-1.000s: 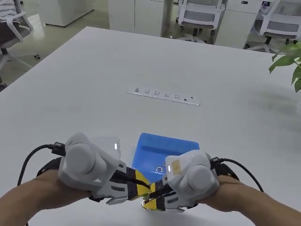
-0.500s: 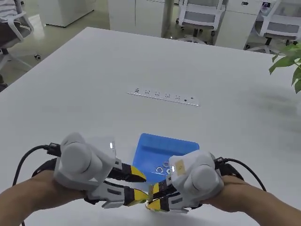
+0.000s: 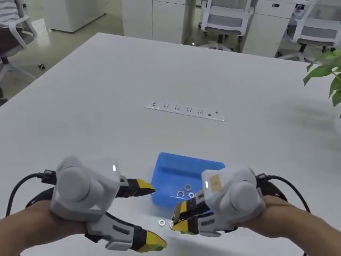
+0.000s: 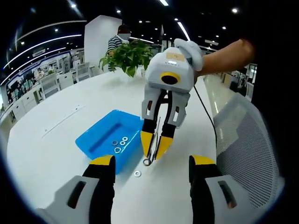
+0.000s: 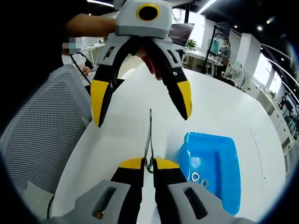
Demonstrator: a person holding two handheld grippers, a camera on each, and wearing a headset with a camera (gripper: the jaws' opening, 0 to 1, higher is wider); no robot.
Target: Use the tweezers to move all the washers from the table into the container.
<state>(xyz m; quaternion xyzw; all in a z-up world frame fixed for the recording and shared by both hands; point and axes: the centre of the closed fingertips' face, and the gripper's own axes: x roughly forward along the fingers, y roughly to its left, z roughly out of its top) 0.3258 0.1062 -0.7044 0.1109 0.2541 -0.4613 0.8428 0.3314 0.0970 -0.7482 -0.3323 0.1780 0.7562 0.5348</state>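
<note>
Having released the tweezers (image 5: 149,135), left gripper (image 3: 148,214) jaws now spread wide — right gripper (image 3: 179,225) alone clamps them; washer (image 4: 137,173) transfer to container (image 3: 176,166) can start.

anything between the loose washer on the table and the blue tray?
Nothing visible. The small silver washer lies on the white table beside the near wall of the blue plastic container; only that wall to clear. The metal tweezers in the right gripper hang beside it; the open left gripper sits off that path.

Washers (image 3: 180,193) inside and beside blue container (image 3: 176,172)
</note>
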